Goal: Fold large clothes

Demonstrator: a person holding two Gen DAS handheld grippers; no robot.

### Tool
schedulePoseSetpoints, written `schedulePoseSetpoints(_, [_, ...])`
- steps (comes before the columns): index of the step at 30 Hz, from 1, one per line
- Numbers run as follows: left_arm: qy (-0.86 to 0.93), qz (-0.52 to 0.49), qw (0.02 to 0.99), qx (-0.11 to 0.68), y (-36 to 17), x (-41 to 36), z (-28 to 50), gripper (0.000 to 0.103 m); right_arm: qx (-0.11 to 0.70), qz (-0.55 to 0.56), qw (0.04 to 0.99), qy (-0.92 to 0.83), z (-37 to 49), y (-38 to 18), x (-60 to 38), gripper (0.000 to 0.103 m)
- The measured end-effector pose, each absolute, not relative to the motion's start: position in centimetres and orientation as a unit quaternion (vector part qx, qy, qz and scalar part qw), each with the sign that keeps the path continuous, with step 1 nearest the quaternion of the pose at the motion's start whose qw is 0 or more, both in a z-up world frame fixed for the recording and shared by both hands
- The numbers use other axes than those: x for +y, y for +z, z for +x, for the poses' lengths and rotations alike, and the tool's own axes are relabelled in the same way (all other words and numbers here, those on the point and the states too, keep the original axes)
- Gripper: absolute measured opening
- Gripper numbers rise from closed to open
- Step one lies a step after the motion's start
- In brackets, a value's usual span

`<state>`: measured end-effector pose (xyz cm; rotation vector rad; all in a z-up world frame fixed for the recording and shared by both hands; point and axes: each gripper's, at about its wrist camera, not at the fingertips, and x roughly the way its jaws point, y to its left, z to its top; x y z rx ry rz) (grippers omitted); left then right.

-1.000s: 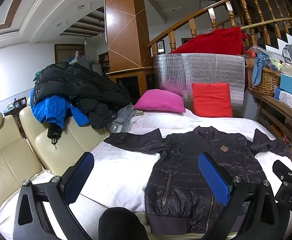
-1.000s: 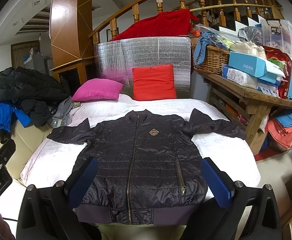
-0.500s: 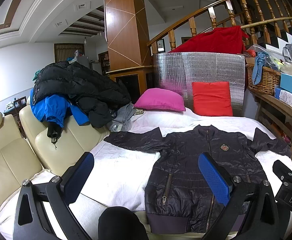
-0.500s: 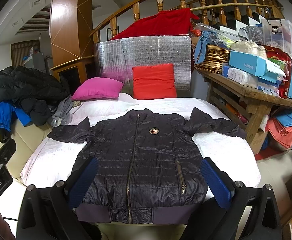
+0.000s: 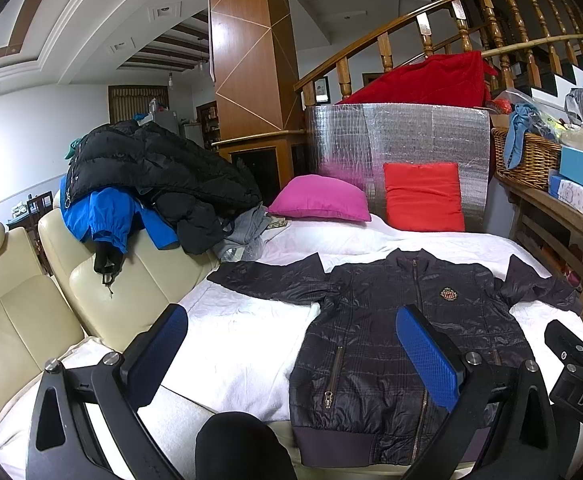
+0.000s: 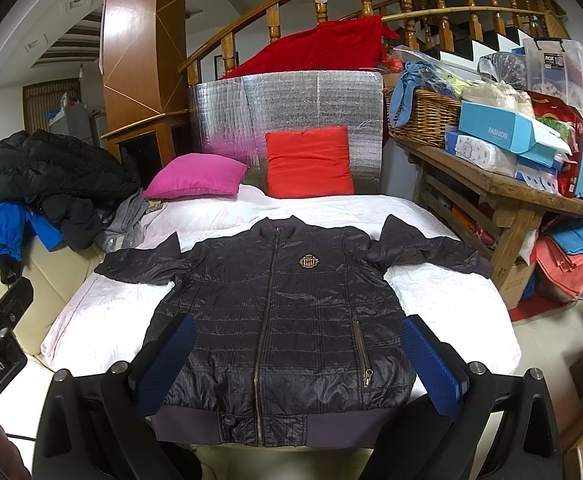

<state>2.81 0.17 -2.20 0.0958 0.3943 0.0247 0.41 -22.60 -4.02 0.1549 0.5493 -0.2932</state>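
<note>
A: Left wrist view first — what's different from a second ago?

B: Almost nothing. The left hand-held gripper (image 5: 291,354) stays spread and holds nothing, its blue pads (image 5: 427,354) in the same spots. The dark jacket (image 5: 403,344) lies flat, front up and zipped, on the white bed (image 5: 235,344), toward 4 o'clock in this view, its left sleeve (image 5: 267,280) stretched out to 10 o'clock of the body. I'd judge folding hasn't begun; this looks like a pause before the first grasp.

A: Anything hard to see there?

B: The hem corner at 5 o'clock sits behind the gripper's frame, and a dark rounded shape at 6 o'clock I can't identify. The other gripper's body pokes in at 4 o'clock.

A: And the right wrist view?

B: Same stillness. The right hand-held gripper (image 6: 297,362) is spread wide and empty, framing the jacket's lower body. The jacket (image 6: 275,312) is centred, badge (image 6: 308,261) visible, right sleeve (image 6: 427,250) reaching toward 2 o'clock near the wooden worktop (image 6: 503,184).

A: Hidden parts?

B: Both hem corners are partly behind the pads — and whether the right cuff hangs off the bed edge, I can't tell.
</note>
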Motion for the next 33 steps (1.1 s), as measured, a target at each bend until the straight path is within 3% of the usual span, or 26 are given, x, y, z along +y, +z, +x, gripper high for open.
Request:
schedulePoseSetpoints(22, [0.019,0.052,0.973,0.222,-3.7,-0.6,5.8,0.103,0.293,0.08,0.943,-0.135,3.1,-5.2,-23.4,0.103])
schedulePoseSetpoints(27, [0.002,0.072,0.963,0.26,-6.7,-3.0,11.5,0.103,0.29,0.122,0.943,-0.111,6.5,-7.0,-27.6,0.103])
schedulePoseSetpoints(33, [-0.05,0.089,0.923,0.37,-15.1,-8.4,24.2,0.103,0.274,0.223,0.924,-0.145,12.3,-13.0,-41.7,0.103])
